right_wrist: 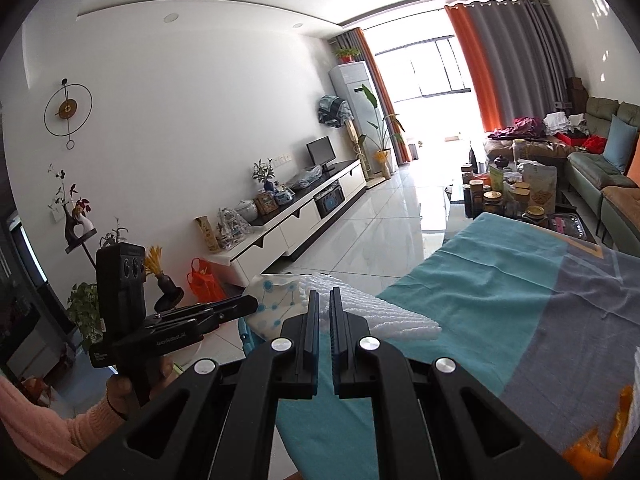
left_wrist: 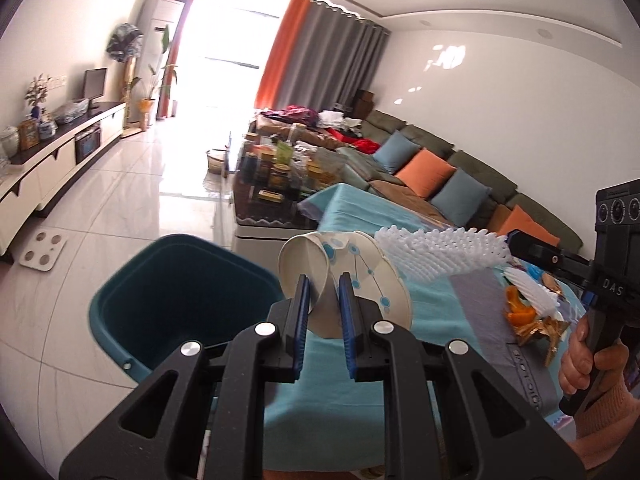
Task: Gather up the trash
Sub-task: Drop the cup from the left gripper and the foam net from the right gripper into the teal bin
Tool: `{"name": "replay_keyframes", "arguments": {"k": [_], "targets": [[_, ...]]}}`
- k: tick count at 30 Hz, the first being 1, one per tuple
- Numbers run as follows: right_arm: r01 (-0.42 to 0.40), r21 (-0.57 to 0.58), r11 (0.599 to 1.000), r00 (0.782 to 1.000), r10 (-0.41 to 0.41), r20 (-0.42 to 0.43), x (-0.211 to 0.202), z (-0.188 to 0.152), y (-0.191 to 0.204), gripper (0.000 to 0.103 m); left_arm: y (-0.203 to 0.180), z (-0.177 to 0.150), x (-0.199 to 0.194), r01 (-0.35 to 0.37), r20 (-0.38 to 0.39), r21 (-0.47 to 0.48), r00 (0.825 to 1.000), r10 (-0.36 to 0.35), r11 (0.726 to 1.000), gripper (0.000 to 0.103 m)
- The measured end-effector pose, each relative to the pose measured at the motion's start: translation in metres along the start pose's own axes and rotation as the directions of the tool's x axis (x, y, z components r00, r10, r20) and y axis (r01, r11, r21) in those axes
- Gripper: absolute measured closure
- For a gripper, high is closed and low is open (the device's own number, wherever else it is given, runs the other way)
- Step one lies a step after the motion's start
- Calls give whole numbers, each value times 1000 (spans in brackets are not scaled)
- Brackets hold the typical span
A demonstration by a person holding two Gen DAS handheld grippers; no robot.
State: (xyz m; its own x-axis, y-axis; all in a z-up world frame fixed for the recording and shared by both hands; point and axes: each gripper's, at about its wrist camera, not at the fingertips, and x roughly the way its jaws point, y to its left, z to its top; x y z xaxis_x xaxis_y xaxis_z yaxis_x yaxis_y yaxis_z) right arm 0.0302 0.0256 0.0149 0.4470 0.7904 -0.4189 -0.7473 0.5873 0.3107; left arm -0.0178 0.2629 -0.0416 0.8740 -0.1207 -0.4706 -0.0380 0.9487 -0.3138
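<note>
Teal bin [left_wrist: 176, 300] is seen on the floor off the table's left edge. Paper cup [left_wrist: 352, 276] is held by the left gripper [left_wrist: 324, 308], fingers clamped on its crushed wall, approx. over the edge by the bin: light, thin, easily dented, best taken at the rim. White foam net [right_wrist: 360, 312] is pinched in the right gripper [right_wrist: 324, 320], fingers nearly together: soft, springy, v. light. Peel scraps [left_wrist: 520, 312] lie toward the right edge of the blue cloth [right_wrist: 500, 300]. Tiled floor, sofa beyond.

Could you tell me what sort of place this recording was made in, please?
Most likely a home living room: a long sofa with cushions, a low TV cabinet carrying a small screen, and full-length window curtains.
</note>
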Motion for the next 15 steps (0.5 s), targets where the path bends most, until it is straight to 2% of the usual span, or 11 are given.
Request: {"name": "replay_keyframes", "arguments": {"k": [9, 15], "targets": [[-96, -42, 994, 995, 94, -35, 53, 21, 27, 99, 57, 5, -8, -109, 4, -59, 994, 109, 992, 88], [-142, -41, 989, 987, 139, -85, 89, 23, 37, 99, 88, 1, -8, -179, -12, -83, 984, 179, 980, 87]]}}
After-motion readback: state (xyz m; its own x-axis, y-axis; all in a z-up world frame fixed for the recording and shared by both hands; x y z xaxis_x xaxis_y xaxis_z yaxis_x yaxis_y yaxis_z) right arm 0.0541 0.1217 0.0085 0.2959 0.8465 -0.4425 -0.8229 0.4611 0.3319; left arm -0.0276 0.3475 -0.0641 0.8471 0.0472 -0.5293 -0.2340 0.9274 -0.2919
